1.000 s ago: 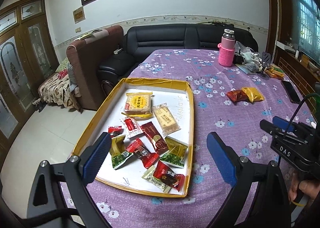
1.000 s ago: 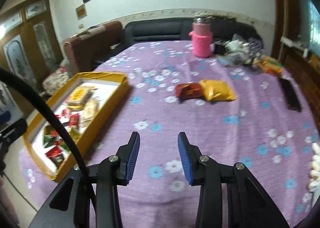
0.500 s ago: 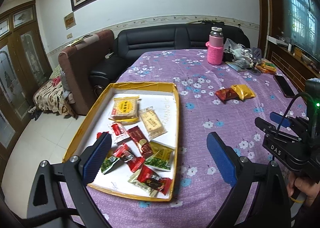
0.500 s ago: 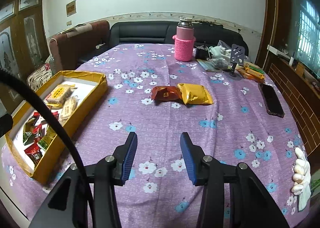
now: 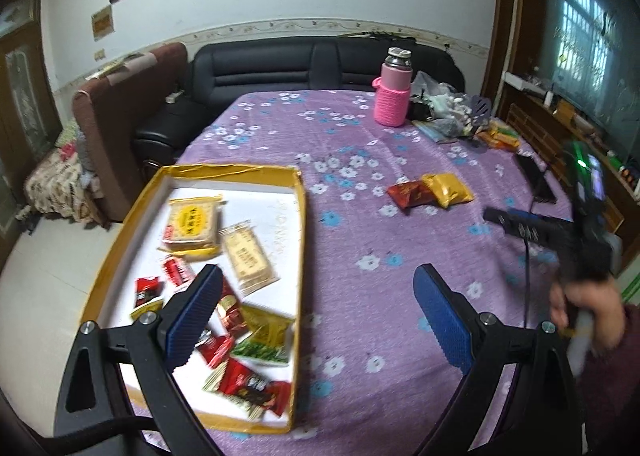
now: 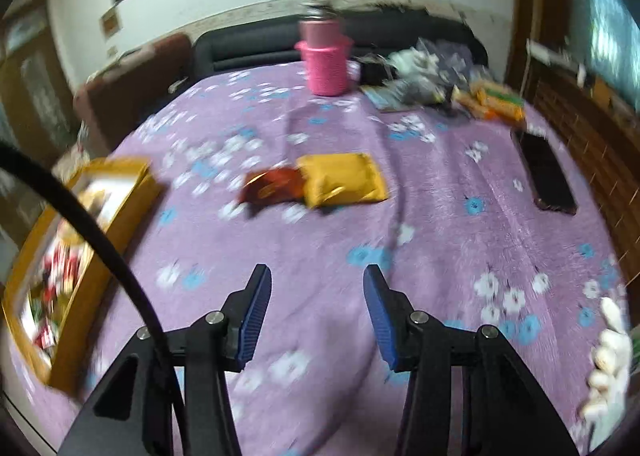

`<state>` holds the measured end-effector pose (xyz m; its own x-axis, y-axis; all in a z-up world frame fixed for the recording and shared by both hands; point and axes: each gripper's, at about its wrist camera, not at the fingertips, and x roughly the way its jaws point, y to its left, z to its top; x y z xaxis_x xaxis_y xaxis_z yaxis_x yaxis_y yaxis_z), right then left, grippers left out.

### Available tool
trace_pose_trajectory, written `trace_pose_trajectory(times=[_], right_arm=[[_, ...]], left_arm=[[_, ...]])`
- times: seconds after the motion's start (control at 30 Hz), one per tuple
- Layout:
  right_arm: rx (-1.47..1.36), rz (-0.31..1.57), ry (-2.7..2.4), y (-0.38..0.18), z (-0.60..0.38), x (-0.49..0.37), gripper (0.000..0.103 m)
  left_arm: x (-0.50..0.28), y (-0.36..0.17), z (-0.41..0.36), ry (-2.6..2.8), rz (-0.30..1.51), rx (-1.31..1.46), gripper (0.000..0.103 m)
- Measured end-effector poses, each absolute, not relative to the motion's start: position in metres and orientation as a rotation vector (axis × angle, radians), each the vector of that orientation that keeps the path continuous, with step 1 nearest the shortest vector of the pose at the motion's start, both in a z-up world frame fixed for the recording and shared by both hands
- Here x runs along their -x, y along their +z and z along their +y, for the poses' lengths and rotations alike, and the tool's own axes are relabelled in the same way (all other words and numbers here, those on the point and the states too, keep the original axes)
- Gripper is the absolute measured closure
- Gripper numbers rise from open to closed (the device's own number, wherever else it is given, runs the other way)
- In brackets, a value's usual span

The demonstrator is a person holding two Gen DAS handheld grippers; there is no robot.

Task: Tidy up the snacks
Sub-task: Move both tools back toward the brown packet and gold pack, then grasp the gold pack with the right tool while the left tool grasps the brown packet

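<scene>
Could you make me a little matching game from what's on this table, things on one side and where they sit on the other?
Things:
1. pink bottle
2. yellow packet
3. black phone
4. green packet

Places:
A. inside the yellow tray
B. at the table's far end, by the sofa
C. mid-table, touching a red packet
D. near the table's right edge

Pairs: 1-B, 2-C, 3-D, 4-A
</scene>
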<state>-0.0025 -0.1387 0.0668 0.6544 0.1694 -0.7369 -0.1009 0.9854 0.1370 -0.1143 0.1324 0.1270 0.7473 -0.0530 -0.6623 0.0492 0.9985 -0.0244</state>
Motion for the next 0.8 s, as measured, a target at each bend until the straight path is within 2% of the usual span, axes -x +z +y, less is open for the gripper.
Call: trace_pose_trajectory(times=[0.13,0.37,0.5,0.63,0.77,0.8], right_arm=[[-0.187,0.828,0.197,0.063,-0.167,-0.048,0.056],[-0.217,0.912,0.202,0.044,-0.157,-0.118,0.055],[-0.219,0.972,0.207,0.032,-0.15,-0.132,0.047],[-0.192,0.959,0.202,0.031,-0.144,-0.125,0.044],[-0.169,0.972,0.231,0.029,-0.139,-0.119,0.047],[-0.149,0.97,0.232,0.029,-0.137,-0.119,0.053]], left_arm=[[0.101,0.127,0.132,-0.092,0.746,0.033,0.007],[0.07,0.128,0.132,-0.152,0.781,0.084,0.007],[0.048,0.128,0.127,-0.177,0.79,0.087,0.007],[0.015,0.121,0.115,-0.223,0.838,0.103,0.007],[-0.018,0.111,0.106,-0.254,0.892,0.149,0.007],[-0.023,0.109,0.105,-0.259,0.903,0.162,0.007]])
